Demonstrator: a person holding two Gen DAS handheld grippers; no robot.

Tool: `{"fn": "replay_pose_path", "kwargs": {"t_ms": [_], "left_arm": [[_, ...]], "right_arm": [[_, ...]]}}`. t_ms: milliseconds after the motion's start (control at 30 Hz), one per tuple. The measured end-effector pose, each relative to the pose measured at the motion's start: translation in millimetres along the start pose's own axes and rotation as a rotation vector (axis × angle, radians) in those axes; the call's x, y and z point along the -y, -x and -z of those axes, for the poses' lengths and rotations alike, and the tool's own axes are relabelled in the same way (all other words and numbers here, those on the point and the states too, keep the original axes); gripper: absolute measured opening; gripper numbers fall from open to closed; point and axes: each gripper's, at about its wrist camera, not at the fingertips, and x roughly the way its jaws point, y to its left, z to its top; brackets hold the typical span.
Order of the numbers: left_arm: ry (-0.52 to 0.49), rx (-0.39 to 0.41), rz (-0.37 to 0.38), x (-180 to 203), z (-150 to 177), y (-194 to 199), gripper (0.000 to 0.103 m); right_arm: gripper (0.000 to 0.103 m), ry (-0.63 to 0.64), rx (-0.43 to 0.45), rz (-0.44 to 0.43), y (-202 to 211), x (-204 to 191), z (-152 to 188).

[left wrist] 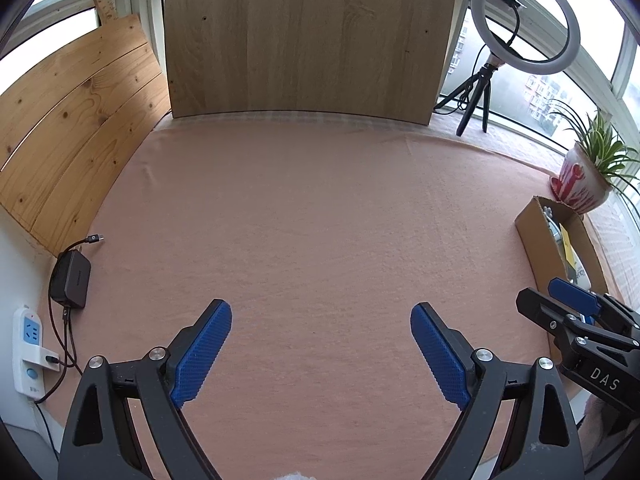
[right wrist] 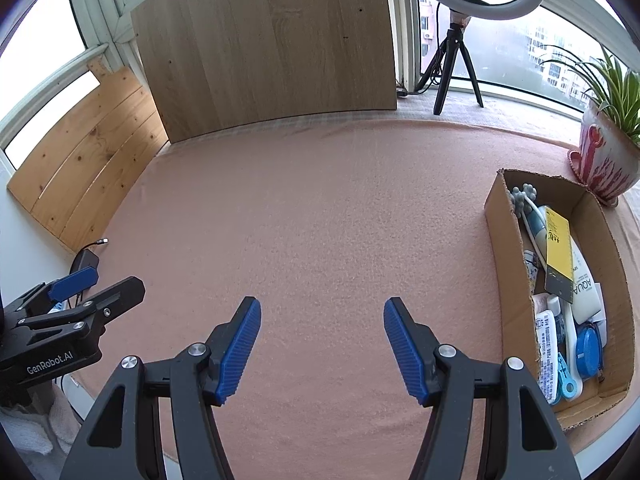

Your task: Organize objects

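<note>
Pink felt cloth point(left wrist: 320, 220) covers the table, with windows behind and a light oak-veneer board point(left wrist: 308, 36) leaning at the far edge. On the far left stands a knotty pine plank panel point(left wrist: 76, 120), with a black power adapter point(left wrist: 72, 278) and a white power strip point(left wrist: 28, 352) near it. At the right edge sits an open brown cardboard box point(right wrist: 504, 280) holding tubes, a yellow-labelled package point(right wrist: 558, 252) and a round blue lid point(right wrist: 588, 350). Beyond it are a red-and-white ceramic plant pot point(right wrist: 604, 160) and a white ring light on a black tripod point(left wrist: 524, 20). The left gripper point(left wrist: 320, 344) and right gripper point(right wrist: 322, 340) both hover over bare cloth, blue ribbed pads apart, nothing between them.
</note>
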Motion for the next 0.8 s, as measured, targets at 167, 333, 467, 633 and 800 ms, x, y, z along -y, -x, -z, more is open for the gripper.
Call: {"fn": "replay_pose_path", "kwargs": {"t_ms": [167,333,467,633,800], "left_arm": [[0.005,-0.013,0.009,1.2,-0.1,-6.2,0.093],[0.005,-0.016,0.021,3.3,-1.7,-8.2,0.093],[0.005,-0.015,0.022,4.0,-2.4,-9.2,0.093],[0.01,-0.013,0.024,2.3,-3.4,-9.7,0.093],[0.005,-0.017,0.023,2.6,-3.8,-11.2,0.093]], "right_arm": [[0.06,-0.001,0.006,0.011,1.3,0.7,-2.3],[0.06,-0.002,0.006,0.021,1.2,2.5,-4.6],[0.06,-0.001,0.007,0.022,1.0,2.4,-5.7],[0.06,0.003,0.003,0.016,-1.0,1.2,-6.9],[0.06,0.004,0.001,0.015,-2.2,0.5,-7.4]]}}
